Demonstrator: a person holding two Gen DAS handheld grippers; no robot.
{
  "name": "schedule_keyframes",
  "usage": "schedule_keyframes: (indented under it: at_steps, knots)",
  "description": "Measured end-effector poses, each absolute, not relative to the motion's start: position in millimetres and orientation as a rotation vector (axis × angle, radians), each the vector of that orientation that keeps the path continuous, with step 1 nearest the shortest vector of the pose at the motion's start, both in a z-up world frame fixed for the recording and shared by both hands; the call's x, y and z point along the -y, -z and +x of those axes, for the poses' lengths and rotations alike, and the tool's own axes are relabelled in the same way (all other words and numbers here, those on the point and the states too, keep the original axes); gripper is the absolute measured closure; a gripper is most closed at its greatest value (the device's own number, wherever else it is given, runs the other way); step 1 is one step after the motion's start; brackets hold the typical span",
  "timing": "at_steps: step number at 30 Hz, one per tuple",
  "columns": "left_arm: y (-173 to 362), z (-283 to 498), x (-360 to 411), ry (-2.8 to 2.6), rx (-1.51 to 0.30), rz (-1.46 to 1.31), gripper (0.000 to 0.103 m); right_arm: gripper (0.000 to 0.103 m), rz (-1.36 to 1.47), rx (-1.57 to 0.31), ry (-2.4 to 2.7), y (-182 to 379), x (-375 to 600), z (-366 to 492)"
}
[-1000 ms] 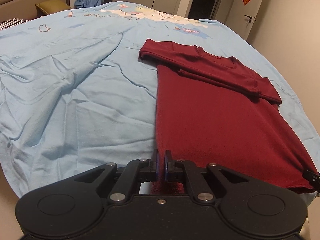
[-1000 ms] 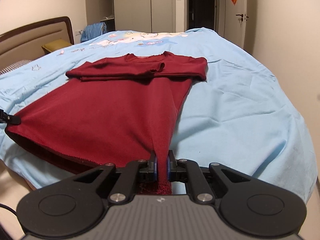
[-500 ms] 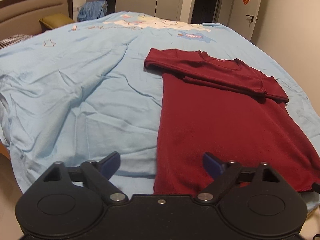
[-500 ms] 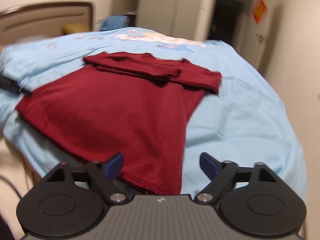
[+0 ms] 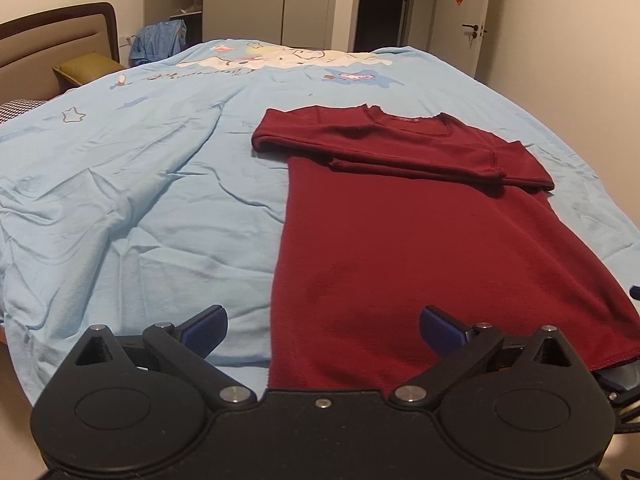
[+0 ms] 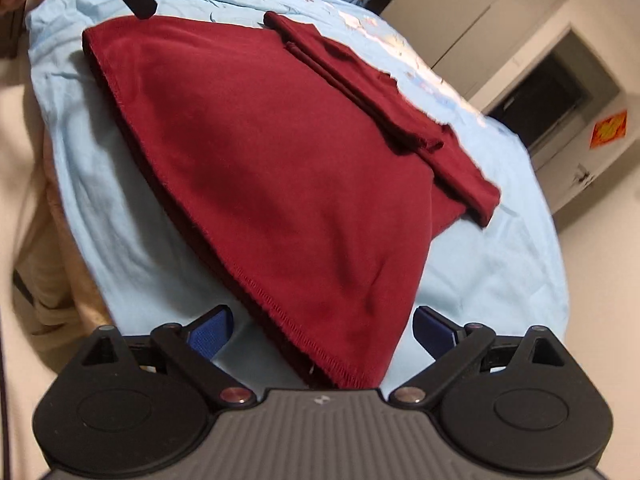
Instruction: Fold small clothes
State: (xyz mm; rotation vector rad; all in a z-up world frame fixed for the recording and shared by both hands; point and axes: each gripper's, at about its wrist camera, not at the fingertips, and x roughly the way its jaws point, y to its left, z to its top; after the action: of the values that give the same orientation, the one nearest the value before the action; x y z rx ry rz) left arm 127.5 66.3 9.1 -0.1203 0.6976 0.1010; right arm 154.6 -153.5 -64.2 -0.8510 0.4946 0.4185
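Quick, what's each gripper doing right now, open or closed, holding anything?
Left gripper: open, holding nothing.
Right gripper: open, holding nothing; shirt hem lies between its jaws.

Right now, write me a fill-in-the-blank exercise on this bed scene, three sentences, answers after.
1. The dark red knit shirt lies on a light ____ bedsheet.
2. The jaws of the left gripper and the right gripper stand ____.
3. Both of the shirt's sleeves are folded ____ its chest.

Missing words: blue; open; across
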Motion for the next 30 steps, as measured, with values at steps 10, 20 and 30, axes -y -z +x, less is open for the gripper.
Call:
schedule_keyframes:
  at_steps: [10, 20, 30]
  knots:
    - [-10, 119, -54, 0.041, -0.65, -0.107, 0.001, 0.055, -0.845, -0.41, -0.532, 57, 148, 145]
    - [-4, 111, -25, 0.191, -0.621, 0.022, 0.001, 0.091, -0.513, -0.473, -0.584, 22, 159, 169]
    - [20, 118, -4, 0.155, -0.668, 0.241, 0.001, 0.091, -0.189, -0.564, -0.555, 8, 180, 230]
